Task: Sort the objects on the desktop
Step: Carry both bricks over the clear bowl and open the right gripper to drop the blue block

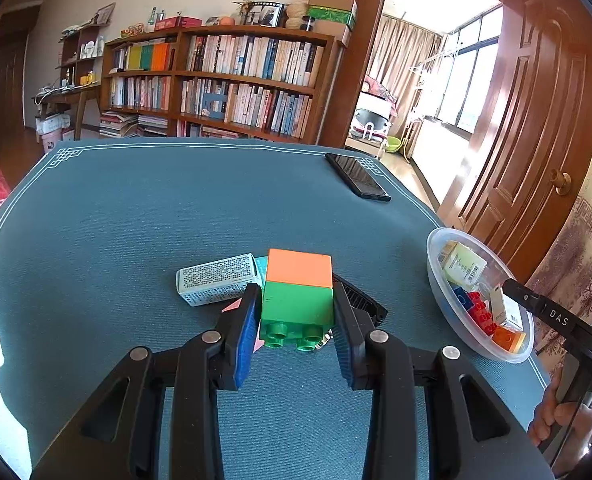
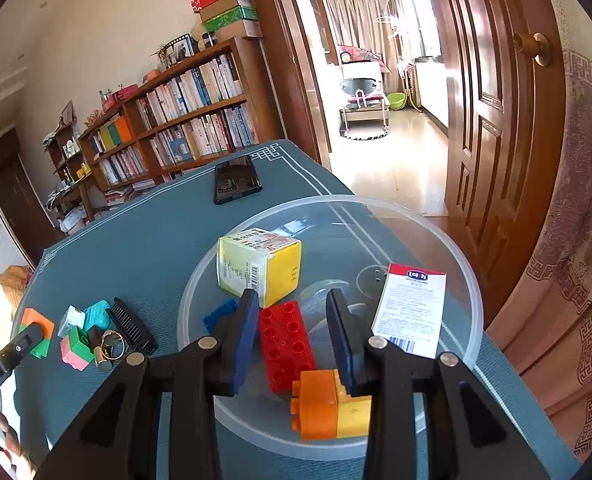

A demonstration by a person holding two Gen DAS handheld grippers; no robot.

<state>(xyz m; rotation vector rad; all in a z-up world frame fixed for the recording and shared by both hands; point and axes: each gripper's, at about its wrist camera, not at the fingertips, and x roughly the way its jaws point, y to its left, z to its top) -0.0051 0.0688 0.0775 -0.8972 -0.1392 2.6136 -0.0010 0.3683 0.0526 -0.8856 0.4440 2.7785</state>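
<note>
- On the left of the counter [image 2: 144, 248] lies the unsorted heap: a teal case [image 2: 97, 315], a black comb [image 2: 132, 326], a small pale box [image 2: 71, 321], a pink and green block [image 2: 76, 349], a ring [image 2: 113, 345] and a small cylinder I cannot identify. They sit bunched together, apparently waiting their turn.
- A grey box covered in fine print [image 1: 220, 284] lies flat behind the left gripper; the print is too small to read.
- The left gripper [image 1: 296, 312] is clamped on the orange and green block [image 1: 298, 294], pads pressing its green lower half, studs facing the camera. It looks lifted clear of the heap, probably bound for the tray.
- A dark phone [image 1: 358, 178] rests face up near the far edge, well apart from the sorting, so likely not part of it.
- The clear round tray [image 2: 462, 264], at the counter's right, is the collecting place: it already holds a yellow carton [image 2: 258, 266], a blue brick [image 2: 220, 312], a red brick [image 2: 286, 344], an orange and yellow block [image 2: 328, 408] and a white carton with a red top band [image 2: 410, 308], whose logo may read "Lelch".
- The right gripper [image 2: 292, 328] hangs over the tray with fingers apart and nothing between them; the red brick lies below, untouched.
- Writing: "GenRobot.AI" on the left gripper's side in the right view, "DAS" on the right gripper's arm in the left view.
</note>
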